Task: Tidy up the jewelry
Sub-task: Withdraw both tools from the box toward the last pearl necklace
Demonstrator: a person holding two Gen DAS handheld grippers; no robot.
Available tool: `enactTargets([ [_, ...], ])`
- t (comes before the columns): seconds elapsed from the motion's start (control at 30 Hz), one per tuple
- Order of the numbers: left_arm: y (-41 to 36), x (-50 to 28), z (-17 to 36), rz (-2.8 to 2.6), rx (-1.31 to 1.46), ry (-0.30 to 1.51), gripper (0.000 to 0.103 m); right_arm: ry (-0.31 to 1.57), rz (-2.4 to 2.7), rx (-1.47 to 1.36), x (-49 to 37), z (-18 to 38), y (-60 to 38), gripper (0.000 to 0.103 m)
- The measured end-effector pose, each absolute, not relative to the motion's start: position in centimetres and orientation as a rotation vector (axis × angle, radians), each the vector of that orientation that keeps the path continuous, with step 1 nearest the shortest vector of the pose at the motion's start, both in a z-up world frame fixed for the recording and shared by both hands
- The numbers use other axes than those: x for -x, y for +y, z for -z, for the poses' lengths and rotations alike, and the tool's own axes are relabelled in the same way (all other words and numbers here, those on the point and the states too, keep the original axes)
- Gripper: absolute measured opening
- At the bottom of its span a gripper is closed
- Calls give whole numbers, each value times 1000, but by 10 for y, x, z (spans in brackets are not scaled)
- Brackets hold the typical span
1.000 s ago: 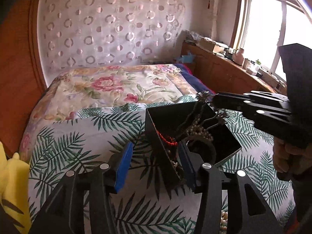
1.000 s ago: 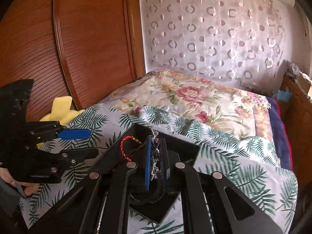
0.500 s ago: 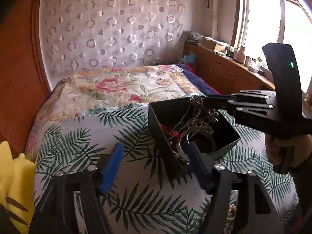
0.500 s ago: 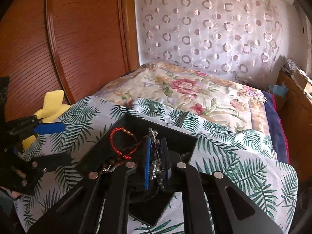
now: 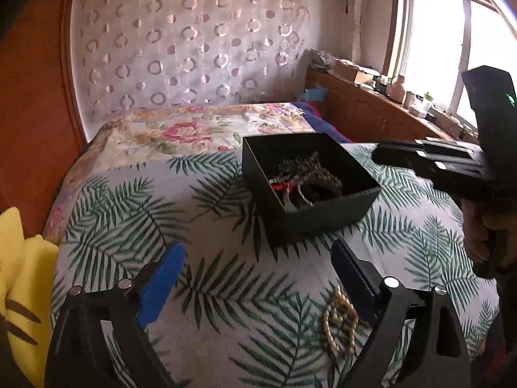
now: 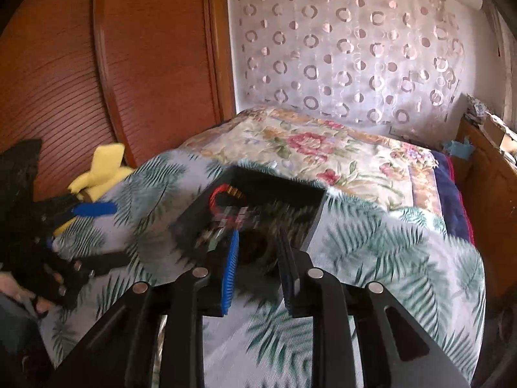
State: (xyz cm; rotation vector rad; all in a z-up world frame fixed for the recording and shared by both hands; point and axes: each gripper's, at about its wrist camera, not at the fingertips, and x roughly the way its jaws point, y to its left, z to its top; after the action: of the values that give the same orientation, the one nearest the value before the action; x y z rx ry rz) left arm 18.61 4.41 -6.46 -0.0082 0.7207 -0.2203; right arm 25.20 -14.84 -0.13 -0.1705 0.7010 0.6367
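A wide bed covered by a white sheet printed with green palm fronds [image 5: 226, 291] fills both views, with a floral quilt [image 5: 194, 135] beyond it and a sheer curtain patterned with rings [image 5: 194, 48] behind. A reddish-brown wooden wardrobe [image 6: 97, 80] stands along one side, and a yellow plush toy [image 6: 103, 168] lies at the bed's edge beside it.

An open square black box [image 5: 323, 216] sits on the palm sheet near the middle of the bed. Inside it lies a tangle of jewelry [image 5: 303, 177]: dark beaded strands, a metallic chain and a red cord bracelet [image 6: 223, 194].

The left tool [image 5: 255, 274], with black arms and blue pads, has its fingers spread wide apart with nothing between them. It sits low over the sheet, and the box lies ahead of it, apart from the fingertips. A pale beaded pearl-like bracelet [image 5: 339, 323] lies on the sheet just beside the inner face of this tool's right-hand finger; whether they touch cannot be told.

The right tool [image 6: 258, 245] has its blue-padded fingers parted by a moderate gap, holding nothing. Its tips hover over the box's near edge, with the jewelry just beyond and below them. This view is blurred.
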Motion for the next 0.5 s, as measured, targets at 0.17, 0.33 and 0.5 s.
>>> enactTargets([
  [0.17,44,-166,75,224,15,737,91,760,-673,176,-209,22,-152,26],
  [0.33,48,-149,84,219,26,751,91,810,-706,204,-175,44,-145,26],
  [0.5,53,-134,89,206,39,763,91,839,-751,211,-153,52,-134,26],
])
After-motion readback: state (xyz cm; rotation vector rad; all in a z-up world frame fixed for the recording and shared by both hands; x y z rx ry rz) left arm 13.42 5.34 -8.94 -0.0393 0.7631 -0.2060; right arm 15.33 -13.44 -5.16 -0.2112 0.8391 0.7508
